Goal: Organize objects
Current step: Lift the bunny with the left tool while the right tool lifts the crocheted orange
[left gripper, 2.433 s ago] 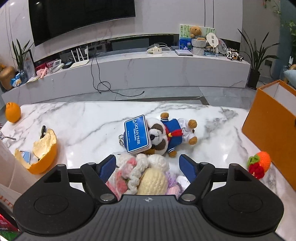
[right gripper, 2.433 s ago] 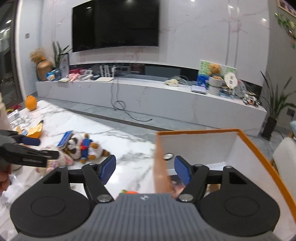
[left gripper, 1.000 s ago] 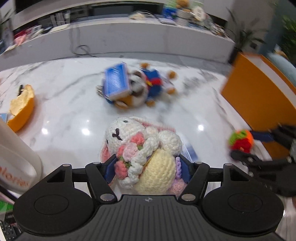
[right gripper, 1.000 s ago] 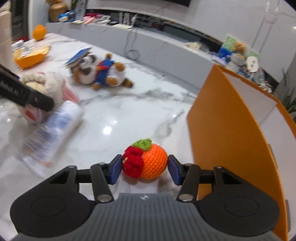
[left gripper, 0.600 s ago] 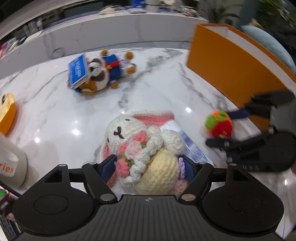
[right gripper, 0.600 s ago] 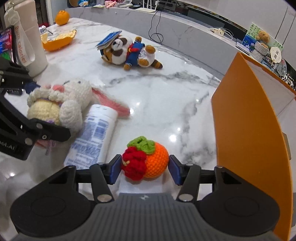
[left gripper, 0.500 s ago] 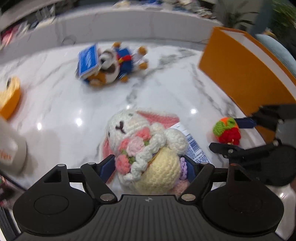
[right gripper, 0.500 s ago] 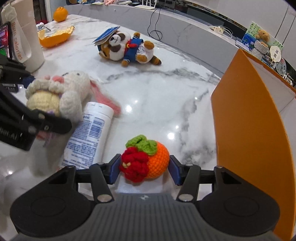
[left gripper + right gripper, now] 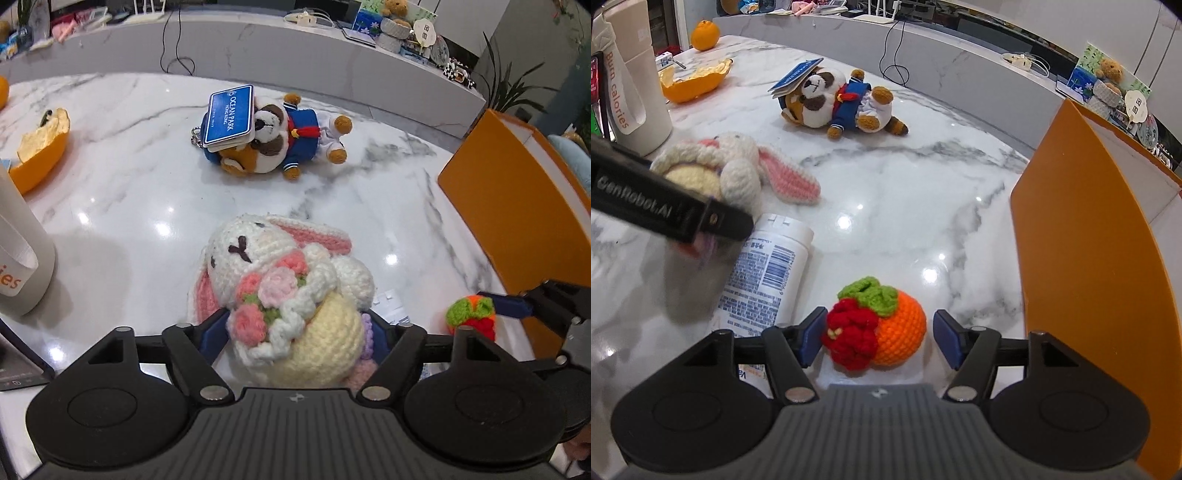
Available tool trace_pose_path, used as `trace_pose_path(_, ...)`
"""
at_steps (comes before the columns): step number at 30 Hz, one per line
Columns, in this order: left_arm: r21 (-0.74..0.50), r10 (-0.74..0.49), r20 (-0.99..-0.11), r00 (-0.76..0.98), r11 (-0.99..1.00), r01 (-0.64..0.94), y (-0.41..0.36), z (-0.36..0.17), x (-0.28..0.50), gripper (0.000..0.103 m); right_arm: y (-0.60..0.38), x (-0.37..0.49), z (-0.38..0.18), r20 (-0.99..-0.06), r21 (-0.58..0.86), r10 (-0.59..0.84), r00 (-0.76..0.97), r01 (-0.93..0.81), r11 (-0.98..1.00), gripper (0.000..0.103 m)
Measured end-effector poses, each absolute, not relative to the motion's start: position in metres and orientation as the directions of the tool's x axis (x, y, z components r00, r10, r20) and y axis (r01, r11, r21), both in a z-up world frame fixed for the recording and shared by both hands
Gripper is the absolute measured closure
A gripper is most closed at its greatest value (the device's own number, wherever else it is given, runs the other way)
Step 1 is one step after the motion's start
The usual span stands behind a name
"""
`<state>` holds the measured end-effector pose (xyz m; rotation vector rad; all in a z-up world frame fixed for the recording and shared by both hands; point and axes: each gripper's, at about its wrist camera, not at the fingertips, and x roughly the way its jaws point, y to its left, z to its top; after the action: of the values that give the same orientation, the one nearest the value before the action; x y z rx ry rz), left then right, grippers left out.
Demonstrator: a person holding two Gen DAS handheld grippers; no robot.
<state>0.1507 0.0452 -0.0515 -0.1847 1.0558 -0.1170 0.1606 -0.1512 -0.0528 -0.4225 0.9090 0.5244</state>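
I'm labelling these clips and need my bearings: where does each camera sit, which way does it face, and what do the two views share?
Left wrist: sits on the left hand-held gripper, looking steeply down at the white crocheted bunny between its closing jaws; the right hand-held gripper enters at the right edge.
Right wrist: sits on the right hand-held gripper, looking down at the orange crocheted fruit between its opening jaws; a left gripper finger crosses at the left.
Shared: bunny, fruit, raccoon plush in blue sailor suit, orange box, white marble table.

Both wrist cameras look steeply down at the marble bench [image 9: 122,192] from close by; both views take in the crochet bunny [image 9: 280,295] and the orange box [image 9: 1082,236].
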Motion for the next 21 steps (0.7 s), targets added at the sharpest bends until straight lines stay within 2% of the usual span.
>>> trace_pose_path(1, -0.232, -0.204, -0.85, 0.485, 0.973, 0.003, 0.048, -0.049, 0.151, 0.02, -0.152, 0.161, -0.052, -0.827, -0.121, 0.251, 0.503, -0.595, 0.794, 0.047)
trace_pose_path(4, -0.282, -0.255, -0.826, 0.502, 0.959, 0.024, 0.049, -0.045, 0.149, 0.022, -0.153, 0.16, -0.05, -0.825, -0.115, 0.257, 0.504, -0.594, 0.796, 0.047)
trace_pose_path(12, -0.251, -0.263, -0.815, 0.517, 0.963, 0.094, 0.035, -0.04, 0.146, 0.023, -0.158, 0.159, -0.044, -0.817, -0.11, 0.265, 0.513, -0.589, 0.801, 0.048)
trace_pose_path(16, -0.152, -0.193, -0.864, 0.465, 0.981, 0.125, 0.032, -0.046, 0.149, 0.023, -0.158, 0.159, -0.047, -0.832, -0.104, 0.258, 0.491, -0.596, 0.796, 0.048)
trace_pose_path(21, -0.124, -0.214, -0.906, 0.364, 0.959, 0.256, 0.035, -0.049, 0.143, 0.021, -0.156, 0.159, -0.049, -0.844, -0.11, 0.25, 0.475, -0.609, 0.786, 0.047)
